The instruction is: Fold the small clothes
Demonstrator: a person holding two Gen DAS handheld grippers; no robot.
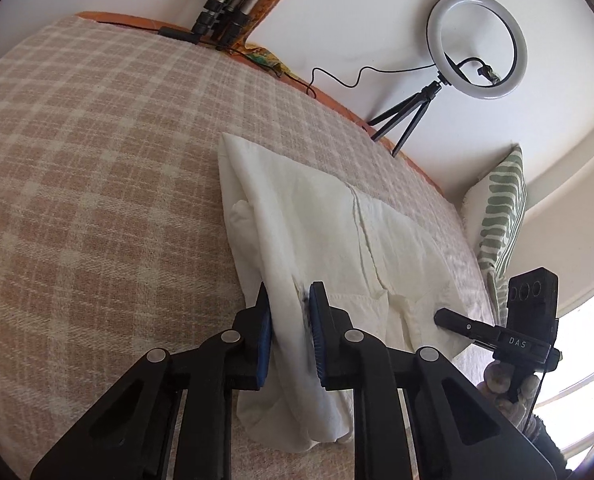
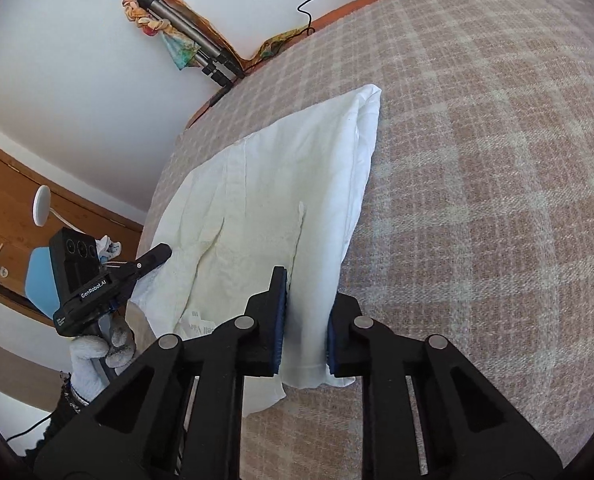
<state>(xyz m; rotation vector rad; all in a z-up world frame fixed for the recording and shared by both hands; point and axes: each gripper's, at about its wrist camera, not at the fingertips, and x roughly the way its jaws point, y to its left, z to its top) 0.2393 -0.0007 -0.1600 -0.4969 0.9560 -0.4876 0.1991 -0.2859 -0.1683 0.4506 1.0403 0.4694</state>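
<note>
Blue pads of my left gripper [image 1: 289, 332] pinch a fold of the white garment [image 1: 329, 248] on the plaid blanket [image 1: 97, 200]. Right gripper [image 2: 305, 326] clamps its other edge. Labels: "DAS", "GenRobot.AI". Gloved hands [image 2: 97, 354] grip handles, both units angled fwd.

White garment [image 2: 273, 200]: thin, wrinkled cloth with a visible seam, folded lengthwise into a long tapering shape. Lies flat on the checked bedspread [image 2: 477, 200], far corner pointing toward the bed's far edge, near end bunched and slightly raised.
</note>
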